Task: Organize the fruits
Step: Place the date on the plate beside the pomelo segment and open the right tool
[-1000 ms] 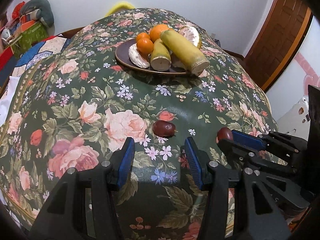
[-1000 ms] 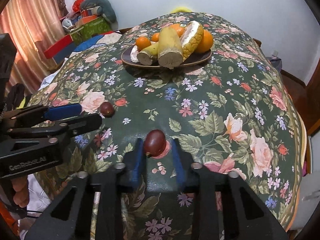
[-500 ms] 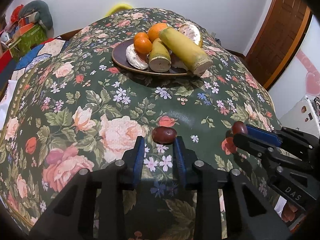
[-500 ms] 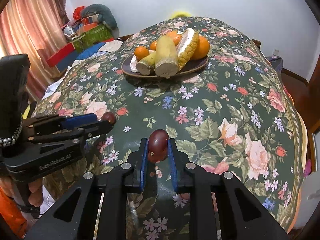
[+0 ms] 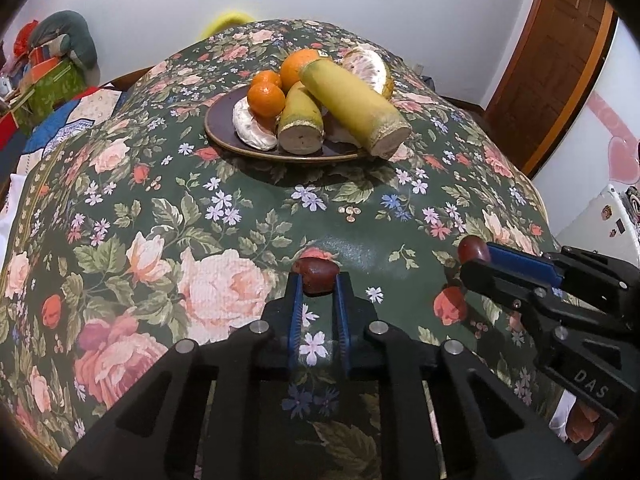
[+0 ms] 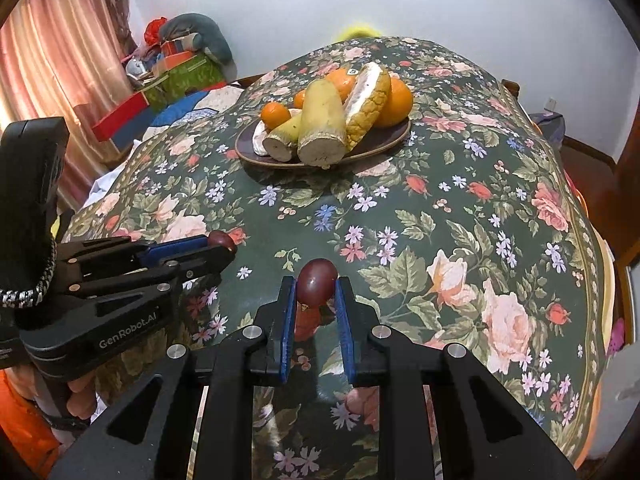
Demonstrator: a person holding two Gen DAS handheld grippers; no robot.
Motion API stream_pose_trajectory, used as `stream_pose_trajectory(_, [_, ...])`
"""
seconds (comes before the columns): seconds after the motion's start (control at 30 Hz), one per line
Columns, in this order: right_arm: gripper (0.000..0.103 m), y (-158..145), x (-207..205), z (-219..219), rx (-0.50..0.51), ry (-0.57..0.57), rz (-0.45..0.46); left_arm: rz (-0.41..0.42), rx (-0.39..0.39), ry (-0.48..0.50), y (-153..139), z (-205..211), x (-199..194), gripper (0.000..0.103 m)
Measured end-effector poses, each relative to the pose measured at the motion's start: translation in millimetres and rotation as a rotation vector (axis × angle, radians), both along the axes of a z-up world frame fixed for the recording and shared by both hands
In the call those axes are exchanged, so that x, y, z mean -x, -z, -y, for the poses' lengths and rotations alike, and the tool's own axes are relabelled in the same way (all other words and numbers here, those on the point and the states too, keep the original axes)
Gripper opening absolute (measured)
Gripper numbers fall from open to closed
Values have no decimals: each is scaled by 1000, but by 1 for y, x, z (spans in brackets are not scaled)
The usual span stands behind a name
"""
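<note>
L gripper (image 5: 316,280) jaws clamped on a small dark-red fruit (image 5: 315,274) at the tips, low over the floral tablecloth (image 5: 208,216). R gripper (image 6: 316,286) likewise pinches a second red fruit (image 6: 318,282), just above the cloth. Both look light, smooth, prob. slippery & soft-skinned; hold across the widest part, gentle squeeze. Plate (image 6: 384,142) w/ other fruit sits well beyond.

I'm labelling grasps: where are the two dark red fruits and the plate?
Left gripper's fruit (image 5: 316,275), left wrist view, its top.
Right gripper's fruit (image 6: 319,281), right wrist view, its middle.
Plate (image 6: 384,141), right wrist view, bare right rim.
</note>
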State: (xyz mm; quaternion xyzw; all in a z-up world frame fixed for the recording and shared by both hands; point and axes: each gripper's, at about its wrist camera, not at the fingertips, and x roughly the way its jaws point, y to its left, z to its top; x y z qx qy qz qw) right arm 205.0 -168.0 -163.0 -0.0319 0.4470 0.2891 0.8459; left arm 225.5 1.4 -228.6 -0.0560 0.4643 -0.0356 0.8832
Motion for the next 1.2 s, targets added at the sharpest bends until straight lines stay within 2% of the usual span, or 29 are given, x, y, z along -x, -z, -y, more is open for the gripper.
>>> stream_pose_trajectory(0.43, [18,-16,-28,5,-24,32,48,69,10,-36,-26,-24,-13,15])
stream_pose_trajectory(0.73, [18,-31,-64,3,-36,50,105,119,-24,-58,-41,-38,-39,15])
stream_pose_trajectory(1.2, [18,-14,-105,-15,21,39,116,123,-47,-29,-31,-38,-78,15])
